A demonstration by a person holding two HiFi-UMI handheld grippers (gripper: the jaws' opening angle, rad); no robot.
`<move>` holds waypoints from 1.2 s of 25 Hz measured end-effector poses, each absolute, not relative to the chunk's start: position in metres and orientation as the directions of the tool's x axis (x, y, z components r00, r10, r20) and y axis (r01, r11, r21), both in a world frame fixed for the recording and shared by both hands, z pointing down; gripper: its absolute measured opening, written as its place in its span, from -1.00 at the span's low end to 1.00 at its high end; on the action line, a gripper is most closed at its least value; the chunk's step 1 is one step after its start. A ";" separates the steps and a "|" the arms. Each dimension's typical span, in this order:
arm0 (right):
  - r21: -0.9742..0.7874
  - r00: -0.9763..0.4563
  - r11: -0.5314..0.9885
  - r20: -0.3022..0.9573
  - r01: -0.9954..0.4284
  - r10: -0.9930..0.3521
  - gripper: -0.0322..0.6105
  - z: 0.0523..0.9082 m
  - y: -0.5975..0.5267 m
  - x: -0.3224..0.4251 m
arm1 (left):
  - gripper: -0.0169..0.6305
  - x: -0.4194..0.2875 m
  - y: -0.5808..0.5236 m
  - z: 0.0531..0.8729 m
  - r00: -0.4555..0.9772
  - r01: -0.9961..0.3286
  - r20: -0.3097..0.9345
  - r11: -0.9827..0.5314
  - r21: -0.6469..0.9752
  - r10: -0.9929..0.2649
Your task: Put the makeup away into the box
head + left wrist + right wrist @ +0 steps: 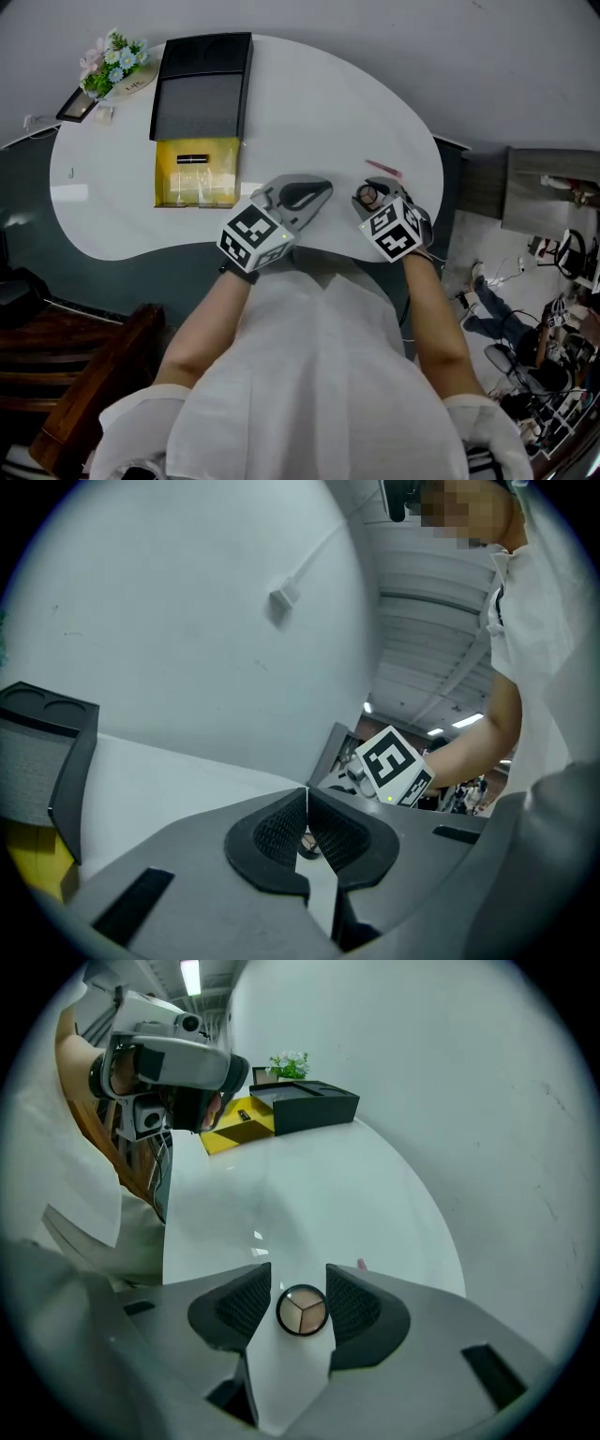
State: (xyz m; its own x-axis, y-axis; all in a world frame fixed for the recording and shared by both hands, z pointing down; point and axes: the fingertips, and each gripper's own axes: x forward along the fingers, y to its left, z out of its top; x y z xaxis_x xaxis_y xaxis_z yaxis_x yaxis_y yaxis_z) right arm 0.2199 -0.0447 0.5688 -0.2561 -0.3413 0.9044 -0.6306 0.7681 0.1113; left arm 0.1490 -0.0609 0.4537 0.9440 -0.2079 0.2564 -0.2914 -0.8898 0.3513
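Shirt [319, 356] and bare forearms fill the bottom of the head view. Beyond them lies the white table [309, 122]. On its far left the box [200, 94] sits open, black lid tipped back over a yellow inside, well apart from both hands.

Near the table's front edge, the left gripper [307, 794] has its pads pressed together on nothing. The right gripper [298, 1271] points steeply down with its jaws wide. A round compact [302, 1310] lies flat on the table between the pads, and neither pad touches it. A thin pink stick [384, 169] (probably more makeup) lies just beyond.

The risk, as I judge it, is in the closing. The compact is low, round and smooth-rimmed on a slick top, so pads meeting it off-centre or too high could squirt it out. It might then slide toward the near edge. A shallow pinch could also let it slip on the long carry to the box.
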 end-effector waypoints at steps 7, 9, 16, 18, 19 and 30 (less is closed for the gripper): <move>0.112 -0.211 0.808 0.936 -0.578 -0.281 -0.30 0.593 -0.032 0.241 | -0.89 0.162 -0.056 0.463 0.937 -0.317 0.261 -0.875 0.367 -0.231; 0.108 -0.206 0.816 0.941 -0.568 -0.268 -0.29 0.598 -0.031 0.243 | -0.89 0.164 -0.055 0.465 0.936 -0.323 0.261 -0.871 0.370 -0.236; 0.074 -0.200 0.831 0.955 -0.552 -0.218 -0.28 0.611 -0.031 0.247 | -0.89 0.165 -0.059 0.469 0.930 -0.342 0.263 -0.862 0.374 -0.256; 0.071 -0.196 0.833 0.958 -0.549 -0.211 -0.28 0.612 -0.031 0.247 | -0.89 0.164 -0.061 0.469 0.930 -0.345 0.260 -0.861 0.374 -0.260; 0.069 -0.195 0.833 0.958 -0.549 -0.208 -0.28 0.612 -0.032 0.247 | -0.89 0.163 -0.061 0.469 0.930 -0.346 0.260 -0.860 0.374 -0.261; 0.059 -0.185 0.831 0.964 -0.554 -0.191 -0.28 0.612 -0.033 0.247 | -0.89 0.155 -0.061 0.466 0.931 -0.343 0.258 -0.863 0.371 -0.259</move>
